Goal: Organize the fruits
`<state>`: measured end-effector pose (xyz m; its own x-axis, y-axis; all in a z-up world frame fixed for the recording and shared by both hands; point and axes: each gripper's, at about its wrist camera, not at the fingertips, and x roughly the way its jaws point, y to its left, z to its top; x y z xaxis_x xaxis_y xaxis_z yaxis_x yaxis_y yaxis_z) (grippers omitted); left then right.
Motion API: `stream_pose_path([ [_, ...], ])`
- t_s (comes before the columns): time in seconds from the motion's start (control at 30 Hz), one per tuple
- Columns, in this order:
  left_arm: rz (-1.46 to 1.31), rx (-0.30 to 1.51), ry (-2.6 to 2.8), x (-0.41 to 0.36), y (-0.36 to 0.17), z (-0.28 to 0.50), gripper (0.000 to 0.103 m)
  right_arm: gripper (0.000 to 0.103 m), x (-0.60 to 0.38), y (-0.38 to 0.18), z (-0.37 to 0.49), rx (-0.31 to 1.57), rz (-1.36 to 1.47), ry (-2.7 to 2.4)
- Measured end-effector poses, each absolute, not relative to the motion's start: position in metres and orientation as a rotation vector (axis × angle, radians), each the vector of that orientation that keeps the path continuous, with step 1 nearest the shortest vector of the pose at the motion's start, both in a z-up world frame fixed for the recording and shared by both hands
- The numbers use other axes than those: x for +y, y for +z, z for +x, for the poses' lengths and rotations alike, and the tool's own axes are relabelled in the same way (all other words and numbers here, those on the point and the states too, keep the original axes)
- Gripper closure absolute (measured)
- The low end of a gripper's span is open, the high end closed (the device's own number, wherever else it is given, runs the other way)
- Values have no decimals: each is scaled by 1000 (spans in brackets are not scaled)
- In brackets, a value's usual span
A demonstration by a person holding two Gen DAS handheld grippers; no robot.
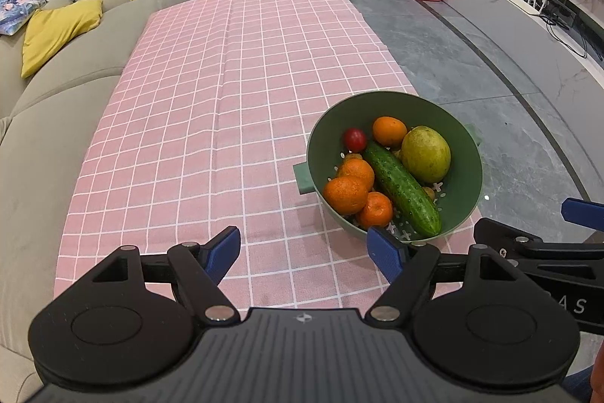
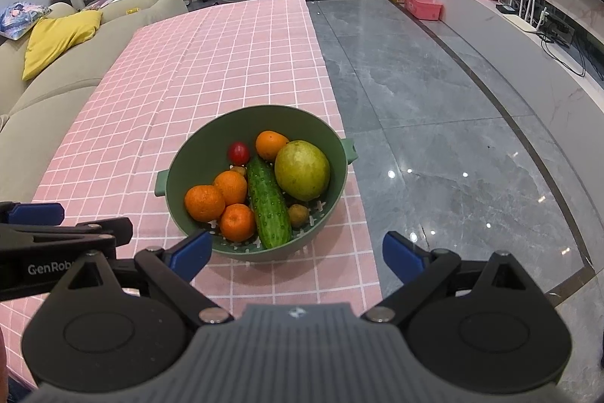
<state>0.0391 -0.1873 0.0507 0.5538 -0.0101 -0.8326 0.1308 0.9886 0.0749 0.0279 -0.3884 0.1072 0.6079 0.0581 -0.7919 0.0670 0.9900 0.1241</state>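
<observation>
A green strainer bowl (image 1: 324,123) (image 2: 181,161) stands on the pink checked tablecloth near the table's right edge. It holds several oranges (image 1: 345,195) (image 2: 204,203), a cucumber (image 1: 402,189) (image 2: 268,203), a green mango (image 1: 426,153) (image 2: 302,170), a red cherry tomato (image 1: 355,139) (image 2: 239,153) and a small brown fruit (image 2: 298,215). My left gripper (image 1: 305,253) is open and empty, low over the cloth just left of the bowl. My right gripper (image 2: 298,253) is open and empty, just in front of the bowl.
A beige sofa (image 1: 56,123) with a yellow cushion (image 1: 56,29) runs along the table's left side. The tablecloth (image 1: 226,82) stretches far ahead. Grey tiled floor (image 2: 434,123) lies to the right, with a low TV shelf (image 2: 528,36) beyond.
</observation>
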Motion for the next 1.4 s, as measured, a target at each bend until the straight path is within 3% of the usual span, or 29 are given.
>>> stream_pose_path([
  [1.4,143,967,-94,-188,51,39,17,10,-390,105,26,922,156,-7],
])
